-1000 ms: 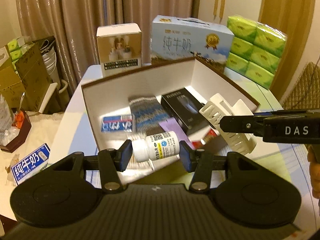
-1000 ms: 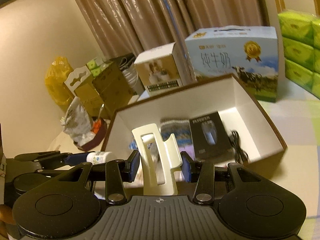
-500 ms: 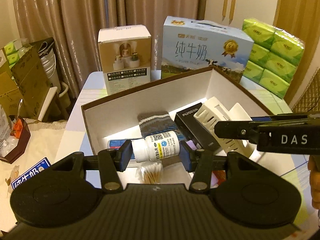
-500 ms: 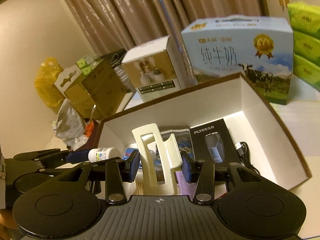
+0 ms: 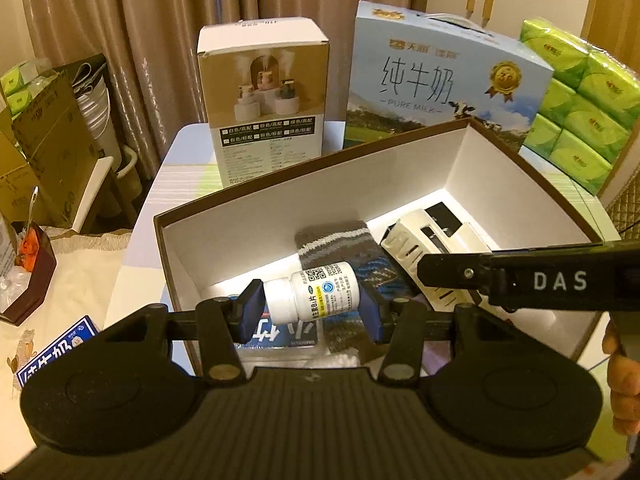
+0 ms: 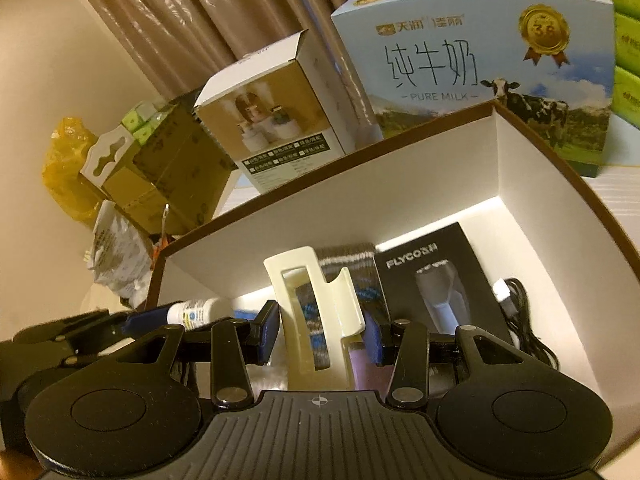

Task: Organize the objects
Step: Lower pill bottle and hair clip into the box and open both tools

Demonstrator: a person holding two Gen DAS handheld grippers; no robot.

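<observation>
Both grippers have pushed forward and dipped over the open box since a second ago, so its white interior now fills far more of each view.

Left wrist view first: the left gripper (image 5: 311,307) has its blue pads clamped on the ends of a small white pill bottle (image 5: 311,294), which lies sideways between them, cap to the left, label with a QR code facing up. It hangs above the near left part of the brown-rimmed box (image 5: 280,216). Below it in the box lie a grey striped sock (image 5: 340,248) and a blue packet (image 5: 280,334), partly hidden by the gripper. To the right, the right gripper's black arm crosses the picture, and a cream hair claw clip (image 5: 412,248) shows past it, over the box. Behind the box stand a humidifier carton (image 5: 266,92), a blue pure milk case (image 5: 440,76) and green tissue packs (image 5: 576,108). Fingers of a person's hand (image 5: 620,384) show at the right edge.

Over to the right wrist view: the right gripper (image 6: 322,334) grips that hair claw clip (image 6: 316,308) upright between partly closed pads, held over the middle of the box (image 6: 400,200). Beyond it on the box floor lie the sock (image 6: 348,258), a black Flyco shaver box (image 6: 432,276) and a coiled black cable (image 6: 520,320) toward the right wall. At the left, the left gripper comes in with the pill bottle (image 6: 200,310) in its pads. The humidifier carton (image 6: 276,120) and milk case (image 6: 472,60) stand behind.
</observation>
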